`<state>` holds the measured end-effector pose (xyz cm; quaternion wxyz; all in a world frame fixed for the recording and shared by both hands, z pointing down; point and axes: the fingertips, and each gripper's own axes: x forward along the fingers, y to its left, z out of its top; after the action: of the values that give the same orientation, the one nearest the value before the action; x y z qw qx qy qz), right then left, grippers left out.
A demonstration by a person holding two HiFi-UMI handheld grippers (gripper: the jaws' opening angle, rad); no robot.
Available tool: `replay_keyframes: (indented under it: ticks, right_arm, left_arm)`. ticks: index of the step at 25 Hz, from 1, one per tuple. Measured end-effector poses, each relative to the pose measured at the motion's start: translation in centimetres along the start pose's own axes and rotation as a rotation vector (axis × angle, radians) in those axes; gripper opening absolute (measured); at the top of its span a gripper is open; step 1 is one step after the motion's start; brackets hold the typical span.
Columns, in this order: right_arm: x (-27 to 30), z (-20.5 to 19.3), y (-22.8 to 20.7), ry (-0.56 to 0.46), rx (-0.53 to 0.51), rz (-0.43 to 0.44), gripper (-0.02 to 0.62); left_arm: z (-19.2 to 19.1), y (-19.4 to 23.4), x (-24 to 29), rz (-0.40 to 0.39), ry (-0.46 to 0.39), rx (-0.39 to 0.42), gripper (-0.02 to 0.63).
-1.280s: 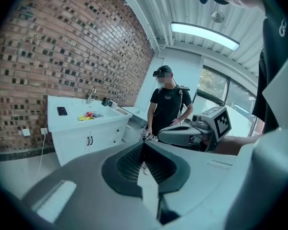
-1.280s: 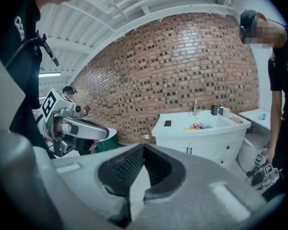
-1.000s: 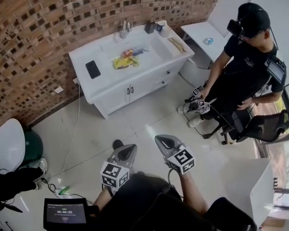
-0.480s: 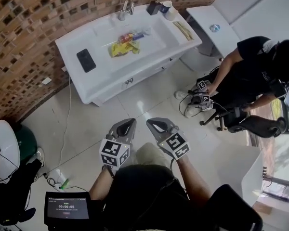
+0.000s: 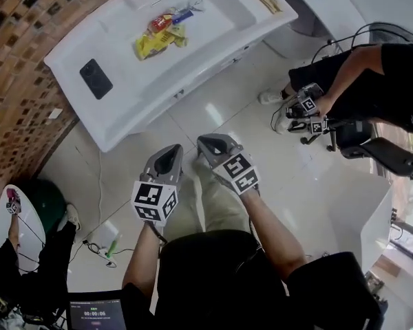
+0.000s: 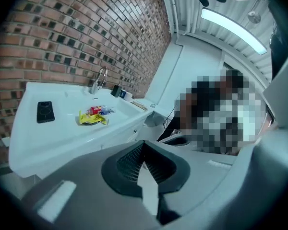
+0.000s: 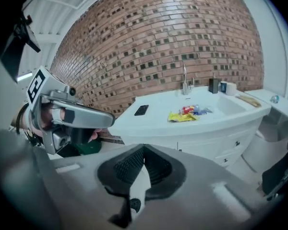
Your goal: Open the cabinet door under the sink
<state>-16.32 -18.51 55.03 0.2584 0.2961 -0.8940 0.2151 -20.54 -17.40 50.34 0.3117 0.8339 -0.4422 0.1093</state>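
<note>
Your left tongs (image 5: 171, 151) and right tongs (image 5: 208, 143) are both clenched on nothing. They are side by side above the glossy white tiled floor (image 5: 279, 150), short of the white sink counter (image 5: 134, 95). The white cabinet door (image 7: 197, 146) beneath the basin sits closed, well apart from both. A black phone (image 5: 96, 79) lies on the counter, with yellow wrappers (image 5: 155, 41) in the basin.

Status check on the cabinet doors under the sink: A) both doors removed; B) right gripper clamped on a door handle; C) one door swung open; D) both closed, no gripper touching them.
D: the right gripper view shows the cabinet doors flush and closed, while the left gripper and right gripper hang shut and empty over the floor, short of them.
</note>
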Motion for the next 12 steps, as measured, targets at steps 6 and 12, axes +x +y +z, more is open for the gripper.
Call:
replay_keyframes:
  ticks: [6, 12]
  right_arm:
    - [6.1, -4.6, -6.1, 0.043, 0.07, -0.011, 0.024]
    - [12.3, -7.8, -10.5, 0.06, 0.104, -0.061, 0.094]
  left_arm:
    - [-3.5, -0.9, 4.7, 0.002, 0.042, -0.077, 0.015]
    - [-6.3, -0.6, 7.7, -0.017, 0.086, -0.076, 0.015]
